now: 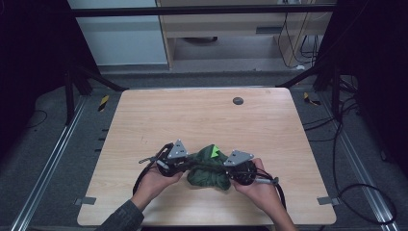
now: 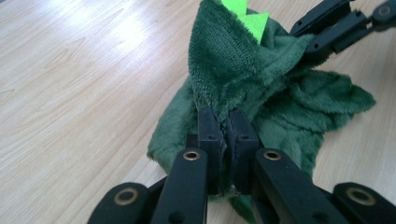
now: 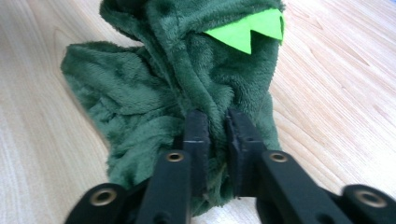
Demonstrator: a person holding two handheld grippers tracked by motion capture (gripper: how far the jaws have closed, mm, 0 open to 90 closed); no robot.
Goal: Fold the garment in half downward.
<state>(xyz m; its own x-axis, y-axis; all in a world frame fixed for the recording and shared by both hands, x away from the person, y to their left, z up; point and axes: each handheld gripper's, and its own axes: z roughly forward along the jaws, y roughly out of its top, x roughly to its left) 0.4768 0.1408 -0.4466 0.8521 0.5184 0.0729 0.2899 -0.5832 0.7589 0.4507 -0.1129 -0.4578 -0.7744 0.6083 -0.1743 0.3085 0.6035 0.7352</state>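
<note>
Two sets of tongs grip one crumpled garment of dark green plush (image 1: 208, 169) near the front edge of a pale wooden counter (image 1: 202, 120). The left tongs (image 1: 185, 161) bite a fold at the garment's left side, and in the left gripper view their black jaws stand almost together, clamped on a thin pinch of the green fleece (image 2: 243, 79). The right tongs (image 1: 230, 169) hold the opposite side; in the right gripper view their jaws press into a thicker bunch of the plush (image 3: 187, 84), with fabric filling the gap between them. A bright green zigzag trim (image 1: 214, 151) stands up from the top of the bundle, and it also shows in the left gripper view (image 2: 247, 16) and the right gripper view (image 3: 250, 30). The garment rests on the counter between the person's left hand (image 1: 155, 180) and right hand (image 1: 260, 187).

The counter's top is light wood grain with rounded corners, and a small dark round disc (image 1: 237, 100) sits near its far edge. Grey tape tabs (image 1: 85, 200) mark the front corners. Around it the floor is grey carpet (image 1: 43, 144), crossed by metal rails (image 1: 48, 168) and loose black cables (image 1: 356, 187). Black frame struts (image 1: 96, 77) angle down behind the counter, yellow-and-black tape (image 1: 103, 102) marks the floor on either side, and a pale wooden cabinet (image 1: 231, 24) stands against the back of the dim room.
</note>
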